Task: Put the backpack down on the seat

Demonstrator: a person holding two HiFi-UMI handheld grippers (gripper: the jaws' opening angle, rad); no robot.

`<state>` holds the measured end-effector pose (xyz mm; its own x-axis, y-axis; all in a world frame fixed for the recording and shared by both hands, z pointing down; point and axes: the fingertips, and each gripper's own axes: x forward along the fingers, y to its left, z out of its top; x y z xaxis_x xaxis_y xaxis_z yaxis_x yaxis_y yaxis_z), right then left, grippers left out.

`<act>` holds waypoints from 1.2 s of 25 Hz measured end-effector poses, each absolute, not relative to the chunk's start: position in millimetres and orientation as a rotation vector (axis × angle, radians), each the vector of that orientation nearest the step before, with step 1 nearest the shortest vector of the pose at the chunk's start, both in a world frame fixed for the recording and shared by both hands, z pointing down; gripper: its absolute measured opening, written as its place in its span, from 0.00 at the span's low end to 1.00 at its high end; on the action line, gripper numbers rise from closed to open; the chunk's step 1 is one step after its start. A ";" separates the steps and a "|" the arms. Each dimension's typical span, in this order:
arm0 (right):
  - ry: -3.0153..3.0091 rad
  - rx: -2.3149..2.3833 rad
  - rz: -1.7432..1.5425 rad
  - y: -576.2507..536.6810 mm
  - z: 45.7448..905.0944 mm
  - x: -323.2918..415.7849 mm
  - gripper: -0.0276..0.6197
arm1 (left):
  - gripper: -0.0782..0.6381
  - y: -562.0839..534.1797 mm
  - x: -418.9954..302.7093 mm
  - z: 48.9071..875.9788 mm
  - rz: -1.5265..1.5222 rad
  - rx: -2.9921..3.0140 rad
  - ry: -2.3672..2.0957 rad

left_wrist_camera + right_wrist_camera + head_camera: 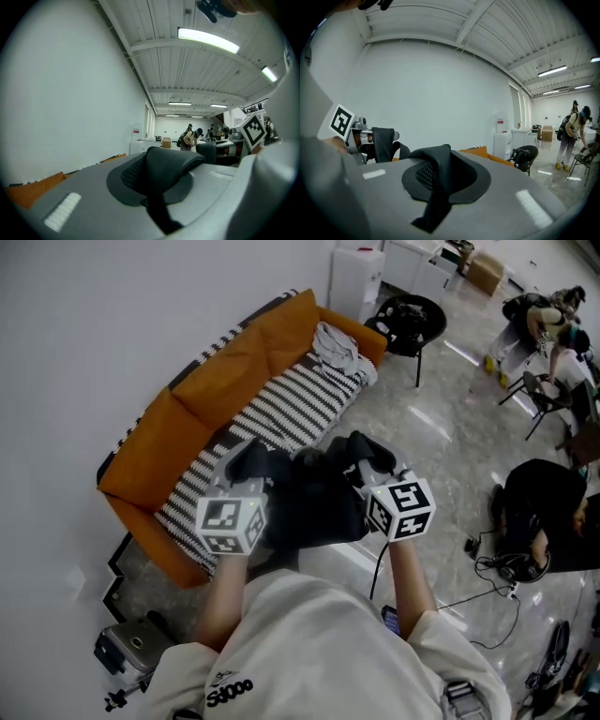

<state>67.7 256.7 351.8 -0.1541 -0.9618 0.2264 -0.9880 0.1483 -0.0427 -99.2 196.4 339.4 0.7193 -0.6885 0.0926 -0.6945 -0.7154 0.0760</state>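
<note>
A black backpack [314,498] hangs in front of me, over the near front part of the sofa's striped seat [291,404]. My left gripper [246,463] is shut on one padded shoulder strap [164,176], which loops up between its jaws. My right gripper [371,459] is shut on the other strap [436,180] in the same way. The two grippers sit side by side at about the same height, with the pack's body between and below them. The lower part of the pack is hidden behind my arms.
The orange sofa [234,381] stands along the white wall, with a grey garment [336,348] on its far end. Beyond it are a black chair [408,320] and a white cabinet [356,277]. Cables [487,568] lie on the floor at right, near people.
</note>
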 end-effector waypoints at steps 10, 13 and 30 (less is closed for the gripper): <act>-2.266 1.929 0.256 156.2 352.7 95.6 0.08 | 0.12 93.3 -63.2 346.2 0.119 2.800 -1.118; -2.258 1.929 0.268 129.4 352.4 102.4 0.08 | 0.12 65.6 -56.0 346.5 0.122 2.791 -1.113; -2.210 1.939 0.365 15.9 362.1 127.8 0.08 | 0.12 -47.8 -31.1 353.6 0.138 2.766 -1.058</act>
<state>127.8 15.9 362.1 -0.1342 -0.9467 0.2929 -0.9906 0.1200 -0.0660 -31.1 -47.8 353.6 0.7429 -0.6527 0.1490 -0.6690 -0.7315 0.1314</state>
